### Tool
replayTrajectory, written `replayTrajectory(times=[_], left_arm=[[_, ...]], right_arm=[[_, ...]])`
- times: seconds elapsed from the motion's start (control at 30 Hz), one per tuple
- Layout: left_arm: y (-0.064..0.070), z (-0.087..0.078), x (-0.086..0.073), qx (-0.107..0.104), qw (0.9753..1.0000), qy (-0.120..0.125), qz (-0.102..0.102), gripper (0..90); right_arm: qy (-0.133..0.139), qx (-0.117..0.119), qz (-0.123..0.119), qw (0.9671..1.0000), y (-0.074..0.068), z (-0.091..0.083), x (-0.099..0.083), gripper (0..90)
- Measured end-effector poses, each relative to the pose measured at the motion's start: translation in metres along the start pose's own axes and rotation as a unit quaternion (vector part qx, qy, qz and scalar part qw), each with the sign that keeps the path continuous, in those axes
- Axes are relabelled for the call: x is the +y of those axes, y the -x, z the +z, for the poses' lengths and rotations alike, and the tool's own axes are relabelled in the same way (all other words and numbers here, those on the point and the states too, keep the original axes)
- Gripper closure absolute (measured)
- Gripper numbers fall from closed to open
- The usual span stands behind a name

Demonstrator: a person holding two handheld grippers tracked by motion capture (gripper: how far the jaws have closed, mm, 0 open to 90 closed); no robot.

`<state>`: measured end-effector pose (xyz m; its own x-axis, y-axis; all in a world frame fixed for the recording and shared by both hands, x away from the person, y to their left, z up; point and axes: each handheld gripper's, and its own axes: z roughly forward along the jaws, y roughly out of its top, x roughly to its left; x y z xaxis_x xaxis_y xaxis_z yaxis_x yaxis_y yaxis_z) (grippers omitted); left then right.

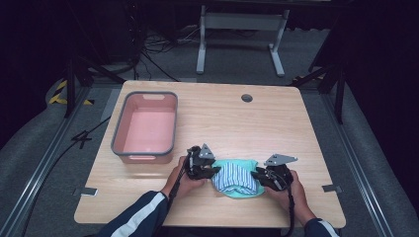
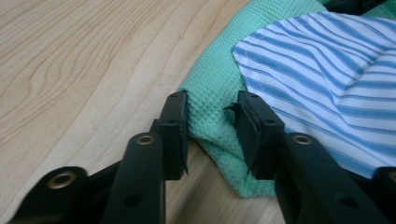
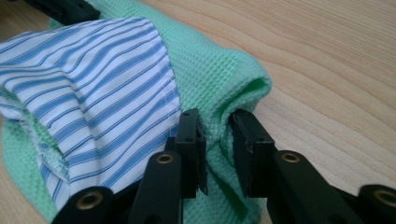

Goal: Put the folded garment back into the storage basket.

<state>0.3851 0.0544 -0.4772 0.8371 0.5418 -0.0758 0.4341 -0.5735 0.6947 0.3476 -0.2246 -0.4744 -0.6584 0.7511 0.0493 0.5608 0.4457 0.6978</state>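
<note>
A mint-green waffle cloth (image 1: 236,193) lies bunched near the table's front edge, with a blue-and-white striped fabric (image 1: 238,177) folded over it. My left gripper (image 1: 211,171) is at the bundle's left end. In the left gripper view its jaws close on a fold of the green cloth (image 2: 212,74) beside the striped fabric (image 2: 327,70). At the right end my right gripper (image 1: 257,176) has its jaws pinching a bunched ridge of the green cloth (image 3: 219,70), and the striped fabric (image 3: 93,70) lies to their left. A hand holds each gripper.
A pink basin with a grey rim (image 1: 114,140) stands empty at the table's left, just beyond the left gripper. A round cable hole (image 1: 246,98) sits near the far edge. Bare wood (image 1: 227,123) stretches behind the cloth. A white metal frame (image 1: 241,22) stands on the floor beyond.
</note>
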Motion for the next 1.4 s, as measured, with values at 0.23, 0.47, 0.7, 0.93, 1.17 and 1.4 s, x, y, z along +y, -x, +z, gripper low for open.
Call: replayTrajectory(times=[0.23, 0.47, 0.7, 0.93, 1.17, 1.4], left_arm=[[-0.001, 0.002, 0.002, -0.014, 0.9999, 0.003, 0.004, 79.0], [0.004, 0.001, 0.007, -0.005, 0.9999, -0.009, 0.01, 83.0], [0.003, -0.007, 0.017, 0.001, 0.9998, 0.0, 0.018, 83.4], [0.004, -0.012, 0.027, 0.003, 0.9997, 0.001, 0.026, 83.6], [0.0, -0.026, 0.038, 0.008, 0.9994, 0.006, 0.034, 83.6], [-0.005, -0.04, 0.045, 0.014, 0.9992, 0.019, 0.031, 83.7]], right_arm=[[0.003, -0.002, 0.001, 1.0, -0.002, 0.0, -0.001, 80.1], [0.0, -0.007, 0.001, 1.0, -0.003, -0.002, 0.0, 81.3], [0.01, -0.012, 0.013, 0.9998, 0.0, -0.01, 0.004, 81.6], [0.022, -0.018, 0.013, 0.9995, -0.002, -0.018, 0.013, 81.7], [0.037, -0.02, 0.015, 0.999, -0.004, -0.027, 0.026, 81.7], [0.049, -0.018, 0.009, 0.9986, -0.007, -0.031, 0.04, 81.7]])
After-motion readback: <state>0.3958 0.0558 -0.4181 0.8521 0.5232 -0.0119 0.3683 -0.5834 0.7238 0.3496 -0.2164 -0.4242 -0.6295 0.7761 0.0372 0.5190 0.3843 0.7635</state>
